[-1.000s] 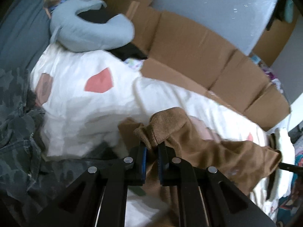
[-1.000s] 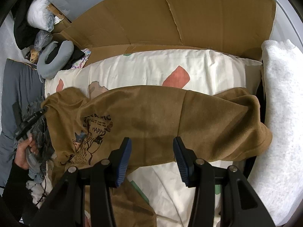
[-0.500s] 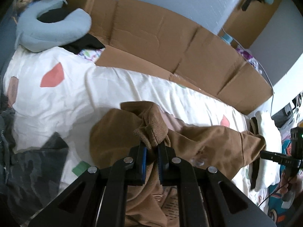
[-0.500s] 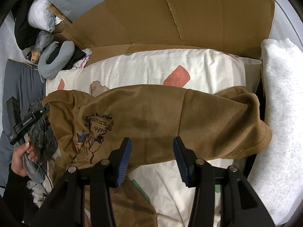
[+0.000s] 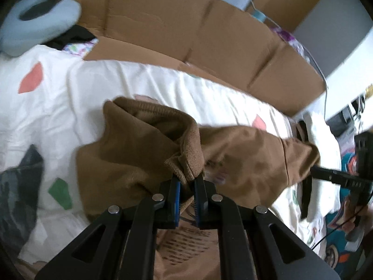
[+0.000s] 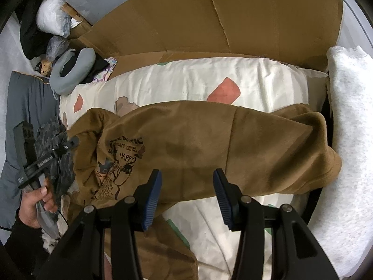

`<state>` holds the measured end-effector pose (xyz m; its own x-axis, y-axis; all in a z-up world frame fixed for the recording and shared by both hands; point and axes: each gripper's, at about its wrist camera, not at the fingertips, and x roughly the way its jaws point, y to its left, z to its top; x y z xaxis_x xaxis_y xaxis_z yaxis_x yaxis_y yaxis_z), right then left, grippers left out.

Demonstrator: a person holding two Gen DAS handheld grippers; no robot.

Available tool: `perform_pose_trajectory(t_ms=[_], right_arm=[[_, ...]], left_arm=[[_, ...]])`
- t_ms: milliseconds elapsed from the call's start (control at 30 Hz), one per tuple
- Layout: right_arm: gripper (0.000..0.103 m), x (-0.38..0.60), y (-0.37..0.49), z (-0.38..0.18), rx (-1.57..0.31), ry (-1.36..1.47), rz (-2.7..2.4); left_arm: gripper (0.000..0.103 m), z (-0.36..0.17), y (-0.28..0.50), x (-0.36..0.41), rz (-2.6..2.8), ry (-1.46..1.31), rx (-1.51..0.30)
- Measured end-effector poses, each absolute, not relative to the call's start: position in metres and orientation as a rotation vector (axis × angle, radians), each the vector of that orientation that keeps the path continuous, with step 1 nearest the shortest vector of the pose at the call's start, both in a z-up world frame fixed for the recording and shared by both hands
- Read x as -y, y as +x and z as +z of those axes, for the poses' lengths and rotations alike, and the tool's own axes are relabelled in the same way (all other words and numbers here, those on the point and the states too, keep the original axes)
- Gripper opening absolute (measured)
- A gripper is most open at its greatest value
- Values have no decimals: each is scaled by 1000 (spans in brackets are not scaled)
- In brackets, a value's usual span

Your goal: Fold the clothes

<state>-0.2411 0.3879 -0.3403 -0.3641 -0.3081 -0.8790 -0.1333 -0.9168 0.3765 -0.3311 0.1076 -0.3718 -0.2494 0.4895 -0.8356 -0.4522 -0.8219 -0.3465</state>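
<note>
A: Left gripper, jaws?
B: Clamped on a bunched fold of the brown sweatshirt.
A: Right gripper?
B: Jaws spread wide, empty, over the sweatshirt's near edge. Garment lies across the patterned bedsheet; cardboard beyond.

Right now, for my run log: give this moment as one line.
task: fold clothes | left gripper: shut on brown sweatshirt | right gripper: open above it | surface: patterned sheet

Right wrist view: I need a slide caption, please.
Open right gripper hovers over a brown sweatshirt spread on the patterned sheet.
</note>
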Motion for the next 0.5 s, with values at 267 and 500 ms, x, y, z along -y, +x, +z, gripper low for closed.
perform_pose_trajectory(t_ms=[267,500], right_arm=[[44,-384,-239,-342,587,1713,-2424],[44,-383,-235,-345,586,1717,-2418]], left_arm=[[9,-420,-327,-139,1982,-1549,-7],[10,-431,-331,-147,1896,-1629,-4]])
